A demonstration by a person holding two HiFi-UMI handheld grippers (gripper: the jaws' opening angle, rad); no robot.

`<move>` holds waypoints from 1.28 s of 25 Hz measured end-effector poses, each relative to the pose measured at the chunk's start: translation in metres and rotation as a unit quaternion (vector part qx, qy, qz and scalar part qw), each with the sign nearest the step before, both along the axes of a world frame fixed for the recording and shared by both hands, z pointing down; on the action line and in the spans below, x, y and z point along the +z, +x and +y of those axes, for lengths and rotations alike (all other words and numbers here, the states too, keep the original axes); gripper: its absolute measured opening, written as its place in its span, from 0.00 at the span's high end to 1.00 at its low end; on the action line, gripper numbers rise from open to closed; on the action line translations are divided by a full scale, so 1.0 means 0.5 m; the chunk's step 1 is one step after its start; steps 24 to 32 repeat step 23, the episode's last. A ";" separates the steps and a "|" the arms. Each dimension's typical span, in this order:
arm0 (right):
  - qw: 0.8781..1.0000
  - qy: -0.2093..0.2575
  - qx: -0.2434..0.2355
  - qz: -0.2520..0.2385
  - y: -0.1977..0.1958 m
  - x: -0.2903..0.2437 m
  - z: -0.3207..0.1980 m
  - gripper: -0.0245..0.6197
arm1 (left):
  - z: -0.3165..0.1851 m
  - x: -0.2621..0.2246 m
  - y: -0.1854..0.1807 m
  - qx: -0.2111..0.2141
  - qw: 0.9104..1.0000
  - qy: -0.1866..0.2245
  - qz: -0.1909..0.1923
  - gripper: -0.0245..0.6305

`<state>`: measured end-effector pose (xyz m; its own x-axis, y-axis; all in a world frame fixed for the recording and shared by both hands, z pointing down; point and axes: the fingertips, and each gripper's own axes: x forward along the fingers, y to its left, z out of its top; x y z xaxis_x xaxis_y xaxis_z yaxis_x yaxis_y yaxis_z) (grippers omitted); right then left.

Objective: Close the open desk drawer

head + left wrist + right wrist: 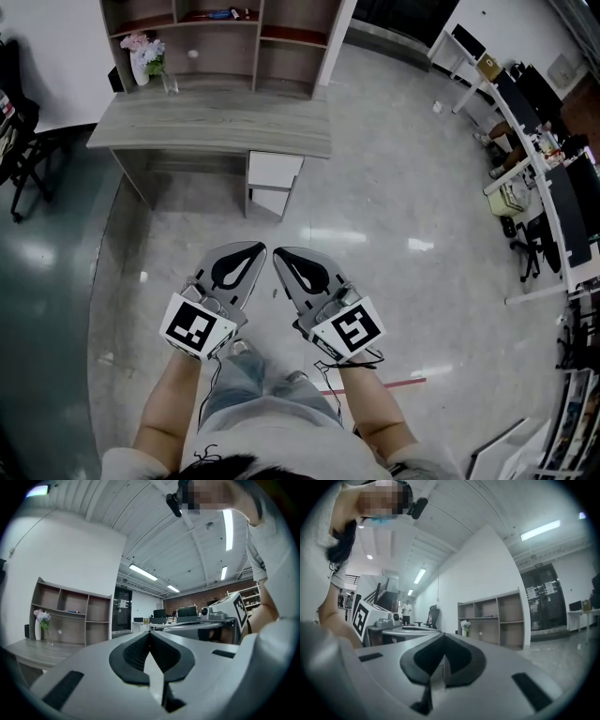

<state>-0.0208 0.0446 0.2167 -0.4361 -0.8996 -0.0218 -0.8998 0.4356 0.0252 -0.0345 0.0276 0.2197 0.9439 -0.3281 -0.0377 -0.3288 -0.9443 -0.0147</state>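
- Now both arms are stretched forward and down from the person's body, forearms bare, with the left gripper and the right gripper held side by side above the floor.
- Their tips angle in toward each other and sit near one another without touching; the marker cubes lie back by the wrists.
- In the left gripper view, the left gripper's fingers are clenched, the dark pads meeting at the tip with nothing between them.
- In the right gripper view, the right gripper's fingers are pressed together in the same way and grasp nothing.
- Each gripper view also catches the neighbouring gripper just to its side.
- The desk drawer is straight ahead of the fingertips and well apart from them, under the right end of the desk.
- Its white front seems to stand slightly forward of the lower drawer, though how far it is pulled out cannot be told.
- What the drawer holds cannot be seen.
- A shelf unit stands at the back of the desk, beyond the fingertips; small items lie in one upper compartment, too small to name.
- A vase of flowers and a clear glass stand on the desk, ahead and to the left of the fingers.
- Only bare, glossy floor lies between the fingertips and the drawer.
- A dark chair stands far left of the fingers; office tables with clutter run along the far right.
- A red strip marks the floor behind the right gripper.
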 end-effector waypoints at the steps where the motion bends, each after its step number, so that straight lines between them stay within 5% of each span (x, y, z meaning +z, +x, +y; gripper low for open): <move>1: 1.000 0.000 0.001 0.000 0.001 0.001 0.007 0.95 | 0.006 0.002 0.001 0.001 1.000 0.000 -0.001 0.95; 32: 1.000 0.015 0.015 -0.016 -0.022 -0.017 0.043 0.95 | 0.049 -0.024 -0.024 0.012 1.000 0.019 0.000 0.95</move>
